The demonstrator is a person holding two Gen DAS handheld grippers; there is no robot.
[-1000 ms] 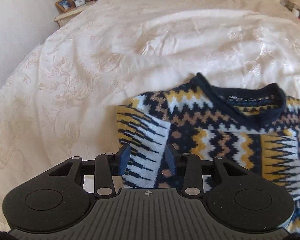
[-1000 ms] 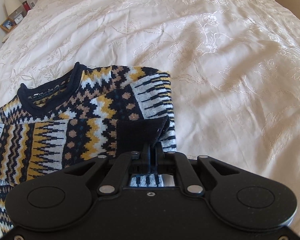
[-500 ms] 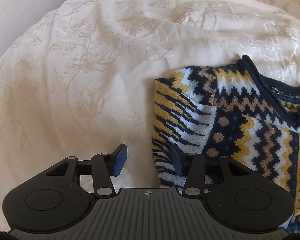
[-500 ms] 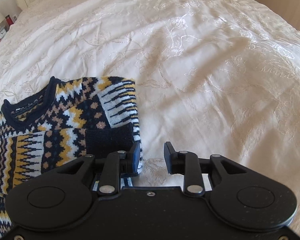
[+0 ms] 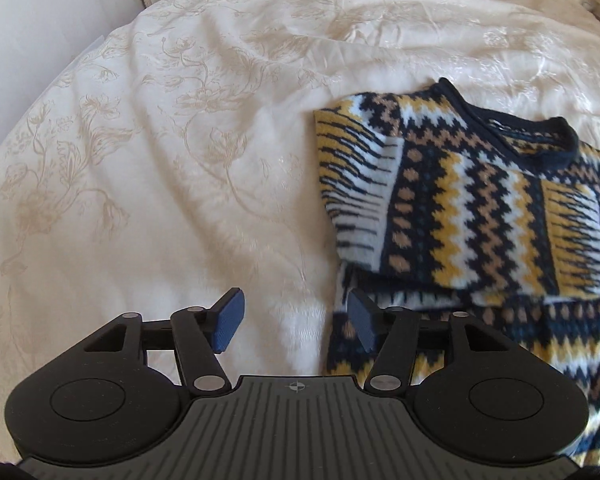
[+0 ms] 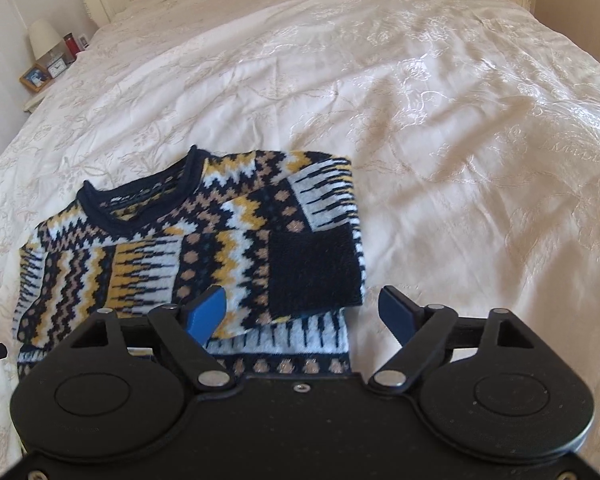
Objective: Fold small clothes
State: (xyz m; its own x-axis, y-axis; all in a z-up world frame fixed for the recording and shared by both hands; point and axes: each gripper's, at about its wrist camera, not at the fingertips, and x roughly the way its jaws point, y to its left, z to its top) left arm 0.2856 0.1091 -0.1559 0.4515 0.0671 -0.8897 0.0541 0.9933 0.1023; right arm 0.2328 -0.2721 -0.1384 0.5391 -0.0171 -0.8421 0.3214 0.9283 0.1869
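— Nearest, bottom of the frame on the right wrist view?
— Right gripper (image 6: 302, 310), spread wide and empty. Half a second back only partly parted beside the cuff; a second back clamped on that dark cuff (image 6: 314, 270). Released, then.

— And the other side?
— Left gripper (image 5: 296, 324), also parted and holding nothing. Wider than a second ago, and now off to the left of the sweater edge rather than over it, with bare bedspread (image 5: 160, 184) between the pads.

— Where does the sweater lie?
— Sweater (image 6: 188, 240) flat on the bedspread, centre-left of the right wrist frame, right half of the left wrist frame. Both sleeves folded across the chest, dark cuff lying on top at the middle, collar (image 6: 140, 196) toward the upper left.

— Meaning for the fold?
— Sleeve folds apparently done and let go. Probably next: taking the bottom hem, low in both frames, and bringing it up toward the collar. Hem mostly hidden behind the gripper bodies, so hard to judge how flat.

— Farther off?
— Nightstand (image 6: 40, 88) with a lamp (image 6: 44, 38) at upper left, headboard beyond.
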